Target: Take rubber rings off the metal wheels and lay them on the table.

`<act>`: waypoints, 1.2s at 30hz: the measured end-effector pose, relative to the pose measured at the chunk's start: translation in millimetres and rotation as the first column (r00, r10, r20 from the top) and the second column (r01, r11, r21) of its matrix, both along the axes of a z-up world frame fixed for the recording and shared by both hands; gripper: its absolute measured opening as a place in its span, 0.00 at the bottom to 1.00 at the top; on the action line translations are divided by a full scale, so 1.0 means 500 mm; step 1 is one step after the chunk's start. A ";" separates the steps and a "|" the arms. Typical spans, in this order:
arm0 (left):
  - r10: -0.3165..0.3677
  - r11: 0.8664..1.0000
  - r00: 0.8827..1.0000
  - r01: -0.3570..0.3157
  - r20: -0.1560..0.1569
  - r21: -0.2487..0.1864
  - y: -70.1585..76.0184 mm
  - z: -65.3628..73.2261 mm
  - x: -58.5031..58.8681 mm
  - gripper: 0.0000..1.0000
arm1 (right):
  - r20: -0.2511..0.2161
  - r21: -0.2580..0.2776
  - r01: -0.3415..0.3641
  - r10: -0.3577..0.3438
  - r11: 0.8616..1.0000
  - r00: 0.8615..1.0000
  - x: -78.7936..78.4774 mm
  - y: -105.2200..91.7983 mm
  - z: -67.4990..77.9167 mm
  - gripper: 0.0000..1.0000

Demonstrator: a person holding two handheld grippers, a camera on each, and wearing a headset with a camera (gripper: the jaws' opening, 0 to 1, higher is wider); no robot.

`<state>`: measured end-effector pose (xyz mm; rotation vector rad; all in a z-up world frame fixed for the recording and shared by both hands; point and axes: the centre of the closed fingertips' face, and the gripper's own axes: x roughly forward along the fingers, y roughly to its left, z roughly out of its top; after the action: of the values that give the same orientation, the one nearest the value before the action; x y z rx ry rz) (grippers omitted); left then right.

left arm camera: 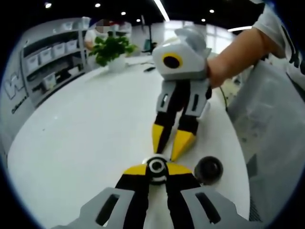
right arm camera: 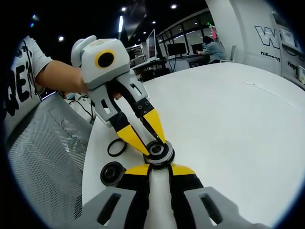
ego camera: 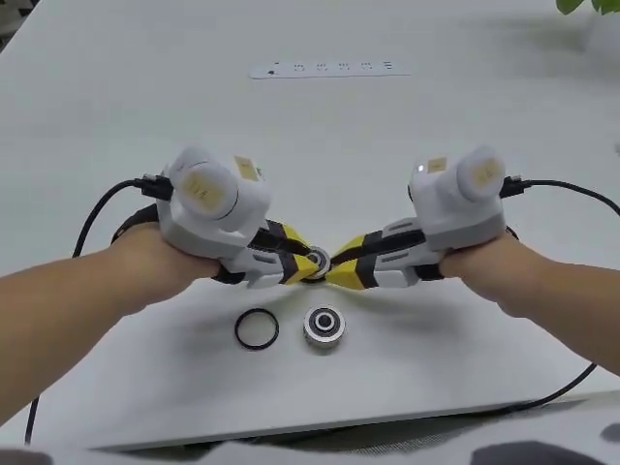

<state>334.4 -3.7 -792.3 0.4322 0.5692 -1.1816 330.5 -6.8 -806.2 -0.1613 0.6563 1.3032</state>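
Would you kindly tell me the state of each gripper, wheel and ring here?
Left gripper: shut on the small silver metal wheel.
That wheel: dark ring apparently on.
Right gripper: tips at that wheel's rim, grip unclear.
Black rubber ring: loose, flat on the white table.
Second metal wheel: flat on the table, rim apparently bare.

Your left gripper: pale grey rounded housing, black jaw arms, yellow wedge tips, small yellowish label on top. Your right gripper: same colours, same label. Black left cable and black right cable leave housings at outer sides. You wear white short-sleeve shirt, dark letters on it.
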 end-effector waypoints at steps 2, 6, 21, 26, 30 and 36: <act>0.002 1.000 1.000 -0.002 0.000 -0.001 0.000 -0.001 0.001 0.13 | -0.001 0.000 -0.002 0.002 1.000 1.000 -0.001 0.000 0.000 0.10; 0.006 1.000 1.000 -0.006 0.000 -0.005 0.000 0.000 0.001 0.13 | -0.010 0.000 0.002 -0.002 1.000 1.000 -0.002 -0.002 -0.002 0.04; 0.013 1.000 1.000 -0.013 0.017 -0.001 -0.002 -0.001 0.000 0.13 | -0.109 0.042 0.113 -0.108 0.993 0.988 0.002 -0.011 0.000 0.00; 0.013 1.000 1.000 -0.013 0.028 0.005 -0.001 -0.001 0.001 0.13 | -0.140 0.057 0.159 -0.149 0.986 0.979 0.008 -0.014 0.004 0.00; 0.013 1.000 0.999 -0.014 0.029 0.007 -0.001 -0.001 0.001 0.13 | -0.201 0.117 0.229 -0.203 0.966 0.958 0.019 -0.013 0.019 0.00; 0.018 1.000 0.999 -0.019 0.038 0.018 -0.003 -0.001 0.000 0.12 | -0.200 0.122 0.239 -0.212 0.963 0.956 0.020 -0.011 0.022 0.00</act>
<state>334.3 -4.9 -792.9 0.4626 0.5506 -1.1495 340.3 -12.4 -795.1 0.1536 0.7128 1.1466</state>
